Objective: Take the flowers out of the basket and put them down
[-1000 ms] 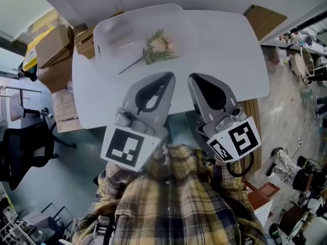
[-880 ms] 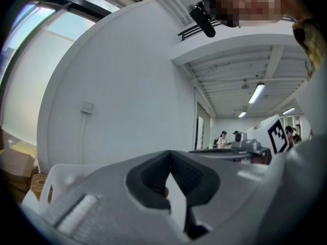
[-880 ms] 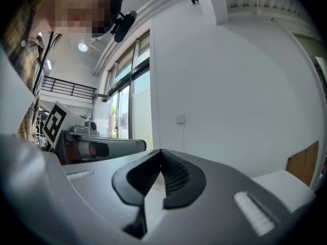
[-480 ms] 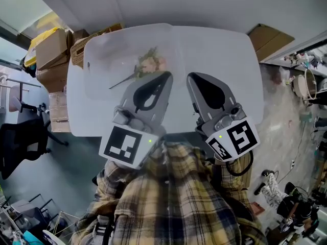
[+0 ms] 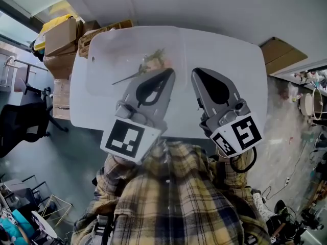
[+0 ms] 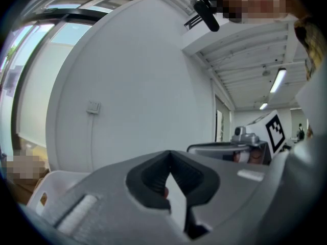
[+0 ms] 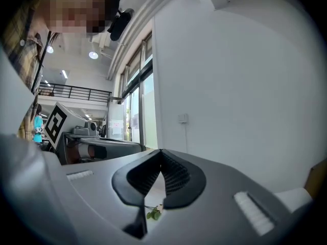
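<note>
- The flowers [image 5: 154, 61] are seen lying in the translucent basket [image 5: 104, 60], pink heads toward the right and the thin stem slanted down to the left.
- The basket is set on the left part of the white table [image 5: 232, 55], and the flowers are found near its right side.
- The left gripper [image 5: 170, 72] is held by the person over the near edge of the table, with its tip just beside the flower heads as seen from the head view; no contact with them can be made out.
- Its fingers are seen pressed together at the tips in the left gripper view, and nothing is clamped between them.
- A small pinkish spot is glimpsed through the gap below those tips; what it belongs to cannot be told.
- The right gripper [image 5: 194, 71] is held next to the left one, over bare table to the right of the basket.
- Its fingers are likewise closed tip to tip, with nothing gripped; in the right gripper view the flowers are glimpsed far off through the opening below the tips.
- Both grippers are pointed roughly level toward the white wall beyond the table.
- A wicker basket [image 5: 92, 39] and cardboard boxes [image 5: 60, 34] are stacked past the table's far left corner, and a black chair [image 5: 21, 129] is stood on the floor at the left.
</note>
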Demonstrator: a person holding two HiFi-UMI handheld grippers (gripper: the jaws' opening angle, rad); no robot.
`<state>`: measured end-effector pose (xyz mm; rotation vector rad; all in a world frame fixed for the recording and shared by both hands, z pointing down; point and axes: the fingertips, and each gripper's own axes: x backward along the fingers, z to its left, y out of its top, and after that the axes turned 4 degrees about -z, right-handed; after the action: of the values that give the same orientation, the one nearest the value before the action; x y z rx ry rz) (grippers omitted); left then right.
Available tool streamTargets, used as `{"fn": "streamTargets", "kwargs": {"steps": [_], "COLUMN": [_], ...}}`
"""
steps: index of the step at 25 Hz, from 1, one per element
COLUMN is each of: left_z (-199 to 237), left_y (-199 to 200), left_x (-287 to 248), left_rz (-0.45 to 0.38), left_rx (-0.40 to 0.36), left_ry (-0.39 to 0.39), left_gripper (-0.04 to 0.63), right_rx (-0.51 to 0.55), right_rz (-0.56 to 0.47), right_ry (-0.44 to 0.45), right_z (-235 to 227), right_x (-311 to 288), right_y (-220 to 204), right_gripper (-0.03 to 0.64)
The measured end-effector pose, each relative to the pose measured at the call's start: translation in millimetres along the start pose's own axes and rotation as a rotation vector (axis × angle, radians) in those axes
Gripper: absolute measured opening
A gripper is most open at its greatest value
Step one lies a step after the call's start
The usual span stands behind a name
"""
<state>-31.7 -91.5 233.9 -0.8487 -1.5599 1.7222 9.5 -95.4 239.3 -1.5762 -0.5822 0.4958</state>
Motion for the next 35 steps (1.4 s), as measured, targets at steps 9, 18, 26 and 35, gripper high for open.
{"fn": "streamTargets", "kwargs": {"steps": [9, 18, 26, 35], "left_z": [27, 52, 66, 86], "left_y": [-2, -11, -18, -44], "left_x": [-8, -11, -19, -31], "left_rz": [0.003, 0.022, 0.047, 0.204], "left_rx": [0.006, 0.026, 0.053, -0.012], "left_ry": [0.009, 0.015, 0.004, -0.087], "left_gripper": [0.0, 0.002, 0.028, 0.12], "right_rx": [-0.013, -0.019, -0.033, -0.064], "right_rz": [0.003, 0.009, 0.015, 0.035], "right_ry": [0.011, 0.011, 0.021, 0.02], "right_z": [-4, -9, -15, -21], "right_x": [-27, -46, -52, -54], "right_y": [-4, -5, -9, -20], "right_gripper": [0.005, 0.005, 0.005, 0.005]}}
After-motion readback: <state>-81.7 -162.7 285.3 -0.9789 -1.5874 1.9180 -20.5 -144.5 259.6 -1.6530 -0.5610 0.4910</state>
